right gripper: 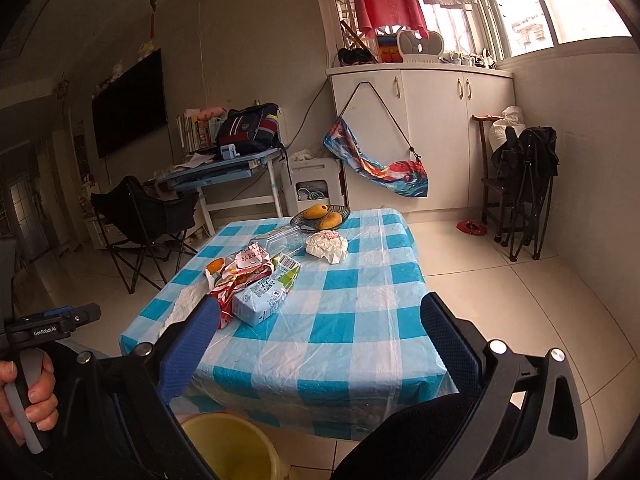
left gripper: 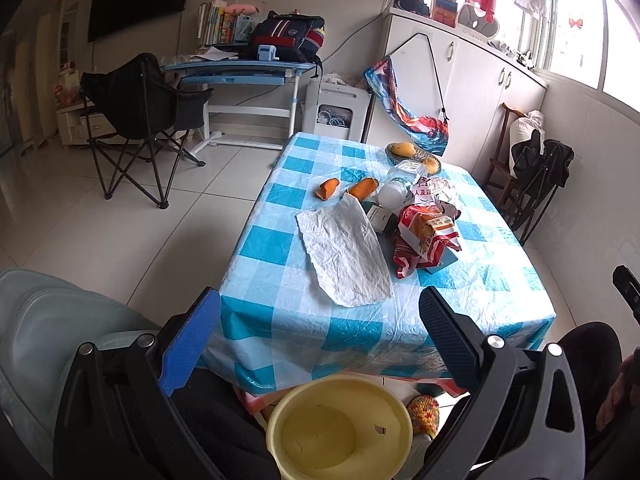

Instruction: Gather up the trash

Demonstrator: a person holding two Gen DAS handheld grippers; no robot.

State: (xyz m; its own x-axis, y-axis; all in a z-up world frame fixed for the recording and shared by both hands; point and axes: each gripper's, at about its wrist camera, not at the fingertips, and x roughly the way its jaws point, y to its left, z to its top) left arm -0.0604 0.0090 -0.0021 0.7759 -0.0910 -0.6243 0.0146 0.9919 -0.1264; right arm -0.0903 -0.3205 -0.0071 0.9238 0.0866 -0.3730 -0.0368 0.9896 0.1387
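Note:
Trash lies on the blue-checked table (left gripper: 480, 304) (right gripper: 360, 320): a flat white paper bag (left gripper: 348, 256), a red snack wrapper (left gripper: 424, 240) (right gripper: 240, 276), a blue-white carton (right gripper: 266, 292), a clear bottle (left gripper: 394, 192), a crumpled white wrapper (right gripper: 326, 246) and orange peels (left gripper: 327, 188). A yellow bucket (left gripper: 340, 424) (right gripper: 228, 444) stands on the floor at the table's near edge. My left gripper (left gripper: 320, 336) is open and empty above the bucket. My right gripper (right gripper: 318, 340) is open and empty over the near table edge.
A dish of mangoes (left gripper: 412, 152) (right gripper: 322, 214) sits at the table's far side. A black folding chair (left gripper: 140, 120) and a blue desk (left gripper: 240, 72) stand beyond on the left. White cabinets (right gripper: 420, 132) and a folded chair (right gripper: 528, 188) line the right wall.

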